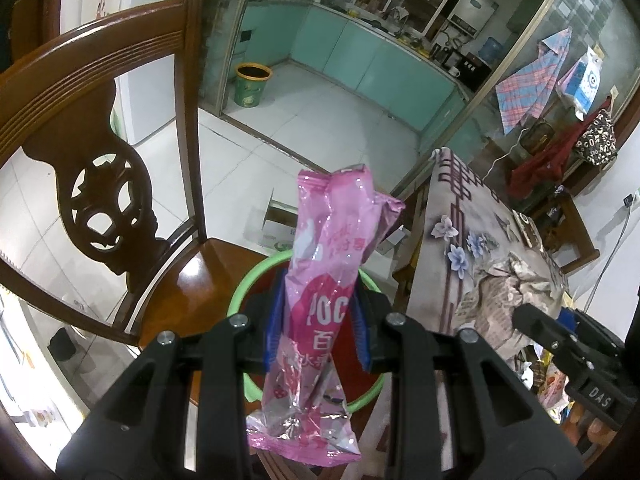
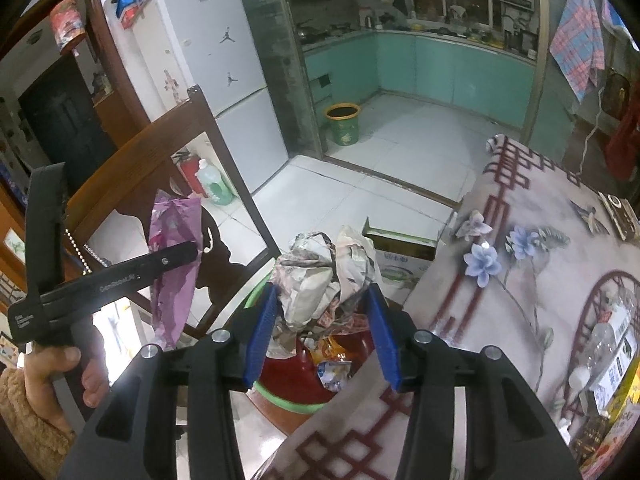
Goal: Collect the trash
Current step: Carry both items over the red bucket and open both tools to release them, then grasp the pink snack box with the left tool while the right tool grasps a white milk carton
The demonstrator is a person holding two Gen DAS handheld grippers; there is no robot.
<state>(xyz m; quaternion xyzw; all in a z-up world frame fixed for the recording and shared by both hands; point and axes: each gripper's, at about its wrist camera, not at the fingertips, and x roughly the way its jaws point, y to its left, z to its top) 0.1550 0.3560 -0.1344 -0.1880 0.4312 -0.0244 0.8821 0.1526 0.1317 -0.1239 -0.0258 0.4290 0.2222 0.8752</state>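
Pinched between the blue pads of the left gripper (image 1: 318, 326) is a pink snack wrapper (image 1: 320, 280), held upright with its crumpled lower end hanging near the camera and its torn top pointing away. Directly below it a green-rimmed basin (image 1: 240, 292) is seen, set on the seat of a wooden chair (image 1: 100, 160).

Clamped between the blue pads of the right gripper (image 2: 322, 320) is a crumpled ball of newspaper (image 2: 320, 276), held above the same basin (image 2: 304, 404). Inside the basin, whose inner surface is red, several pieces of trash are gathered: an orange wrapper (image 2: 330, 350) and a pale blue-and-white wrapper (image 2: 334, 372) can be made out beneath the newspaper.

To the right, the patterned table (image 2: 540, 248) is seen, with a clear plastic bottle (image 2: 600, 344) lying at its near right edge. An open cardboard box (image 2: 400, 252) stands on the floor beyond the chair. Farther off, in the kitchen doorway, a green bin with a yellow rim (image 2: 342, 124) stands; what it contains cannot be told. At far left, a white refrigerator (image 2: 216, 68) is visible.
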